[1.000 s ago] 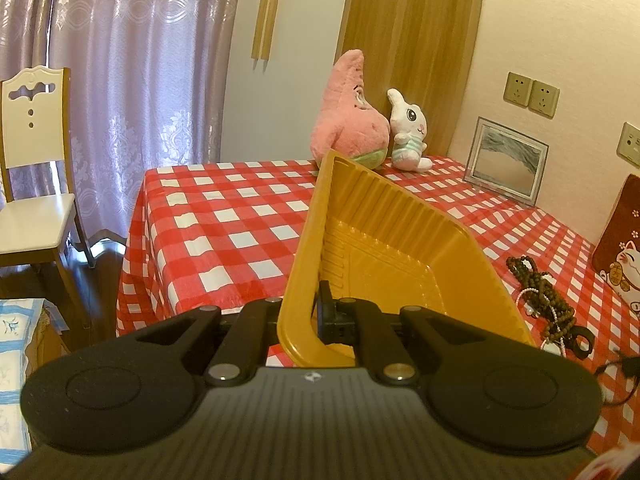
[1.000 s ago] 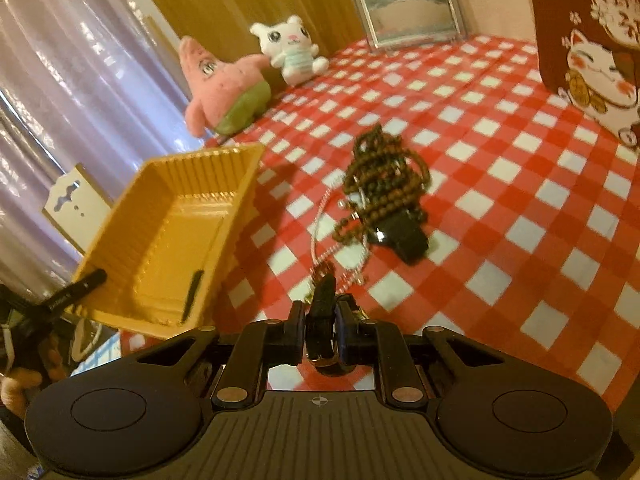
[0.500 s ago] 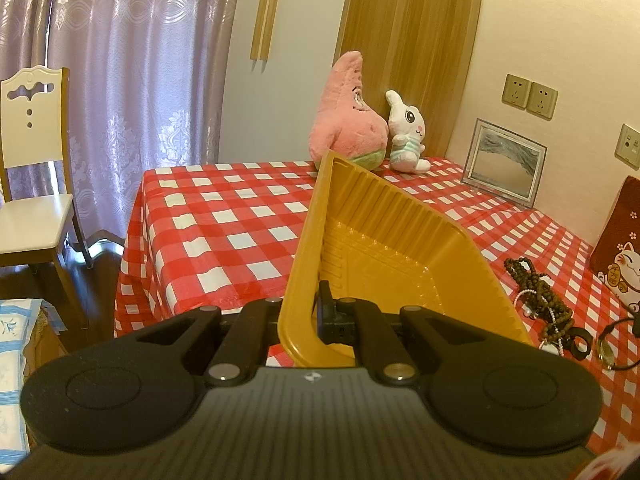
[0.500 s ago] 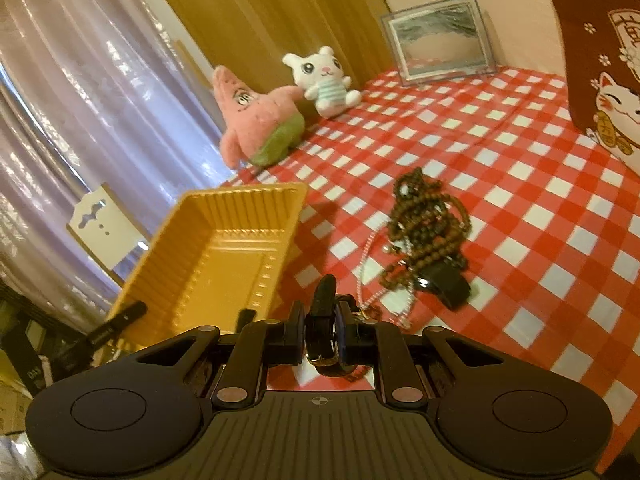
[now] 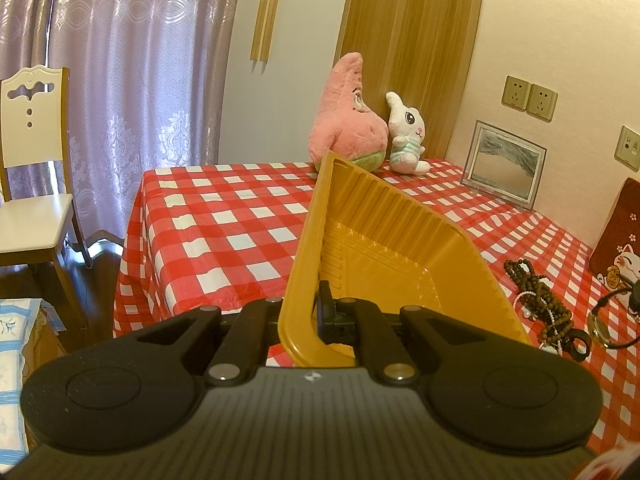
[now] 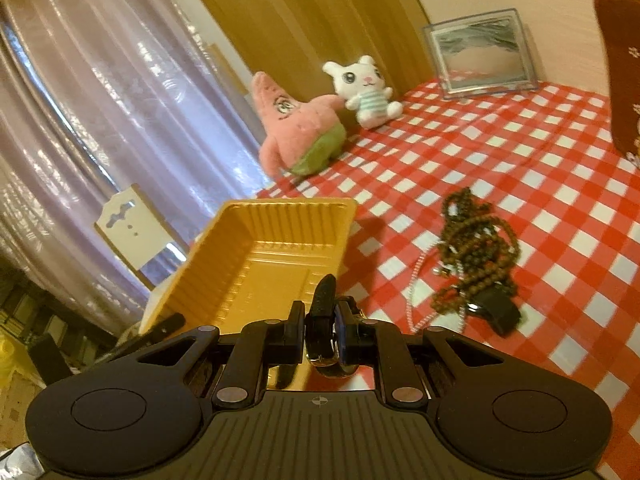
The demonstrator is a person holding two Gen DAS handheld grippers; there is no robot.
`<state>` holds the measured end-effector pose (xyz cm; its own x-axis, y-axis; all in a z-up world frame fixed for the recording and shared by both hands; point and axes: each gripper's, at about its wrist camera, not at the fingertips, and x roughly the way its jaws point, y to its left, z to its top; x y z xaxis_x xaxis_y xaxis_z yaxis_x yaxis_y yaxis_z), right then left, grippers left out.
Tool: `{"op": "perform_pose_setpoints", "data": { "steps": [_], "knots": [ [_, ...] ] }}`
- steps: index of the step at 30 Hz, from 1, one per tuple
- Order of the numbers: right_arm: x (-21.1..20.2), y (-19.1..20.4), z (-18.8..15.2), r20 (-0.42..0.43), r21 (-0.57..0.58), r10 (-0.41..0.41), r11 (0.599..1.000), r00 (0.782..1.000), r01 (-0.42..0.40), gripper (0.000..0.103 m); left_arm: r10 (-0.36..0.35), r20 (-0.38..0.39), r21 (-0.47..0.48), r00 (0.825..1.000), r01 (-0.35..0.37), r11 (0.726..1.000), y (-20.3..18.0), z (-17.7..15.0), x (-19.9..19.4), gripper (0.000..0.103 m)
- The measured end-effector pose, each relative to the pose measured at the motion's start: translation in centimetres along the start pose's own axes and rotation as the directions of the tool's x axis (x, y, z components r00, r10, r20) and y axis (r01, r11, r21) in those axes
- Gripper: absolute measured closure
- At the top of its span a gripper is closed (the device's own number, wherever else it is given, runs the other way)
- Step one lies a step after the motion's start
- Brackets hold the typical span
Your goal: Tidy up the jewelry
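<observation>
My left gripper (image 5: pixel 316 320) is shut on the near rim of a yellow plastic tray (image 5: pixel 384 248) and holds it tilted above the table's front edge. The tray (image 6: pixel 264 256) also shows in the right wrist view, empty. My right gripper (image 6: pixel 320 332) is shut on a black wristwatch (image 6: pixel 325 320), held just over the tray's near right corner. A heap of brown bead strands (image 6: pixel 476 248) with a white pearl string (image 6: pixel 416 292) and a black piece (image 6: pixel 496 312) lies on the checked cloth to the right. The heap (image 5: pixel 536 296) shows right of the tray in the left wrist view.
A pink star plush (image 5: pixel 348 116) and a white bunny plush (image 5: pixel 406 136) sit at the table's far edge. A framed picture (image 5: pixel 504 168) leans on the wall. A brown cat cushion (image 5: pixel 620 240) stands at right. A white chair (image 5: pixel 32 184) stands left of the table.
My right gripper has lifted away from the bead heap with the watch and moved left toward the tray. The left gripper has held the tray nearly still.
</observation>
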<state>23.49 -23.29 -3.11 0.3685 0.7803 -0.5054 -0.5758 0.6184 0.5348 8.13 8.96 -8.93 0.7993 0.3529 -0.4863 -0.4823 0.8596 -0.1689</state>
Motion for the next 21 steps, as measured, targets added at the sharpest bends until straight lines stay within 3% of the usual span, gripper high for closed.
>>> {"op": "perform_pose_setpoints", "data": {
  "steps": [12,21],
  "knots": [
    [5.0,4.5,0.2,-0.055,-0.038,0.135,0.99,0.989,-0.137,0.087,0.0,0.0,0.0,1.0,0.0,1.0,0.0,0.0,0.0,0.098],
    [9.6,6.3,-1.0,-0.136,-0.074,0.136,0.986,0.981,-0.147,0.087,0.001,-0.001,-0.002,1.0,-0.001,1.0,0.1,0.1,0.0,0.098]
  ]
}}
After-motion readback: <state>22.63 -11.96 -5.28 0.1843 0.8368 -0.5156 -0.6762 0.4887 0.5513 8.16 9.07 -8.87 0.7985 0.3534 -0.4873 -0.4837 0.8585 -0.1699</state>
